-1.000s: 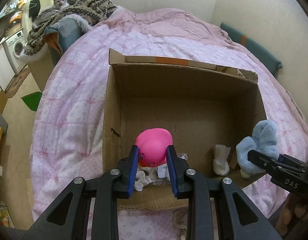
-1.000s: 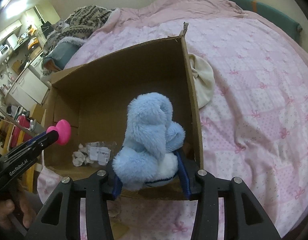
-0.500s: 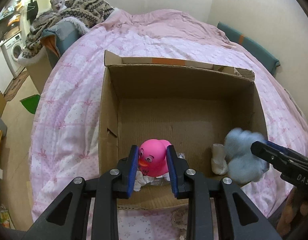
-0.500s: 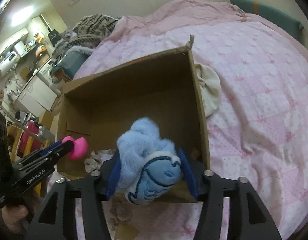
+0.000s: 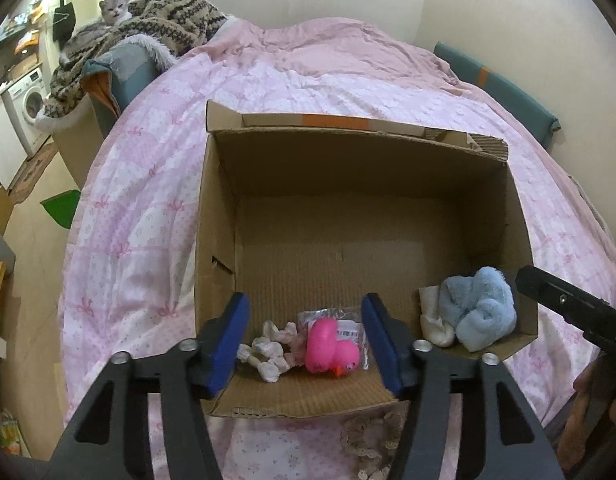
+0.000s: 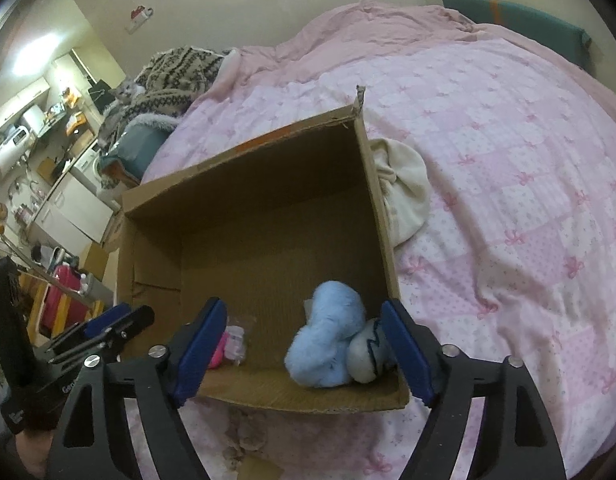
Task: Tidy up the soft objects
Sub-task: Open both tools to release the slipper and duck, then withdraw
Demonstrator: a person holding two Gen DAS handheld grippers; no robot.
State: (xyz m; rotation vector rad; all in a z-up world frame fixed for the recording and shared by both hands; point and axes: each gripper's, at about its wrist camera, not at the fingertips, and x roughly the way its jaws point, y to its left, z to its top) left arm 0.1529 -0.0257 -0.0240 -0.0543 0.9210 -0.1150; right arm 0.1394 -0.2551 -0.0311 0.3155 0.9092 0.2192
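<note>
Below the left gripper (image 5: 306, 338), jaws opening, nothing clamped: pink rubber duck (image 5: 331, 346) is lying loose on the cardboard box (image 5: 216, 216) floor, between the pads and lower, beside knotted white cloth scraps (image 5: 268, 354). Box is sitting on a pink quilted bed (image 5: 148, 184); cat (image 5: 114, 7) is lounging far left.

Right wrist view: right gripper (image 6: 308, 354) is also opening, empty; blue plush toy (image 6: 327, 342) is resting in the box corner nearer its right pad. Cream cloth (image 6: 403, 188) is lying outside, nearer this hand.
</note>
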